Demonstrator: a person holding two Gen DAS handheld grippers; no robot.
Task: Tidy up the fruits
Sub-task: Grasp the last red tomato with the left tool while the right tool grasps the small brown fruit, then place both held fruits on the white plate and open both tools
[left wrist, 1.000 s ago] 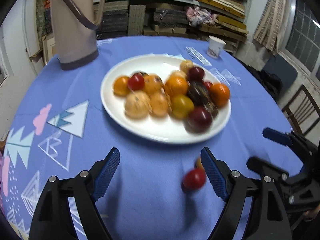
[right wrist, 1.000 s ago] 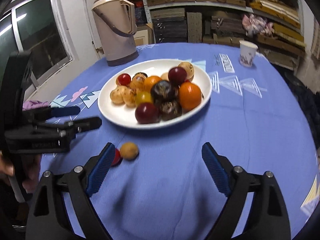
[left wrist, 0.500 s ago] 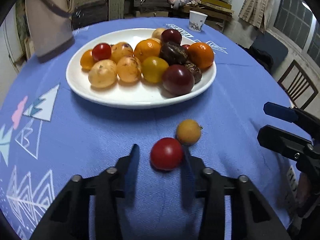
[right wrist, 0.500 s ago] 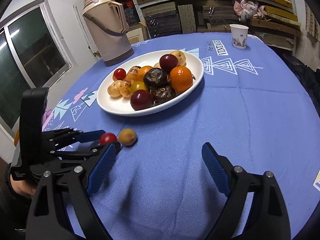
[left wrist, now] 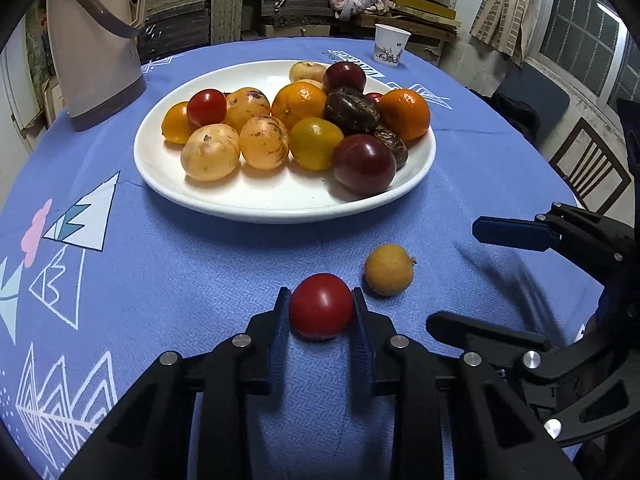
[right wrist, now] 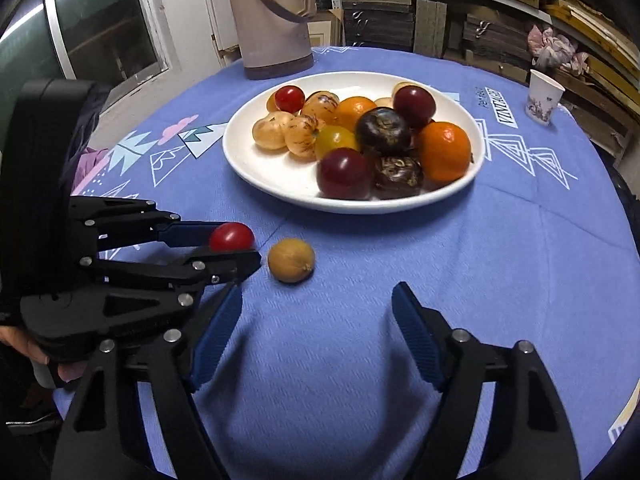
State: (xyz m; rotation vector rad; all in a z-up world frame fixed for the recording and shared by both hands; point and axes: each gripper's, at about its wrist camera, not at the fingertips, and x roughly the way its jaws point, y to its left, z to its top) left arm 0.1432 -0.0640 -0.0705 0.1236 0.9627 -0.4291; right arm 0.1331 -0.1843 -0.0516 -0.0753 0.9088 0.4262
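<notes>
A white plate (left wrist: 280, 204) (right wrist: 272, 176) on the blue tablecloth holds several fruits: oranges, dark plums, yellow-speckled fruits and a red tomato. In front of the plate my left gripper (left wrist: 320, 304) is shut on a loose red tomato (left wrist: 321, 306) that rests on the cloth; it also shows in the right wrist view (right wrist: 231, 237). A small yellow-brown fruit (left wrist: 389, 269) (right wrist: 290, 260) lies just right of it, untouched. My right gripper (right wrist: 316, 336) is open and empty, near and to the right of the yellow fruit.
A beige thermos jug (left wrist: 92, 44) (right wrist: 272, 20) stands behind the plate at the left. A paper cup (left wrist: 391, 45) (right wrist: 545, 98) stands at the far right of the table. A wooden chair (left wrist: 588, 168) is beyond the table's right edge.
My left gripper moved forward to the loose red tomato and closed its fingers on it. The right gripper stayed open and shifted slightly.
</notes>
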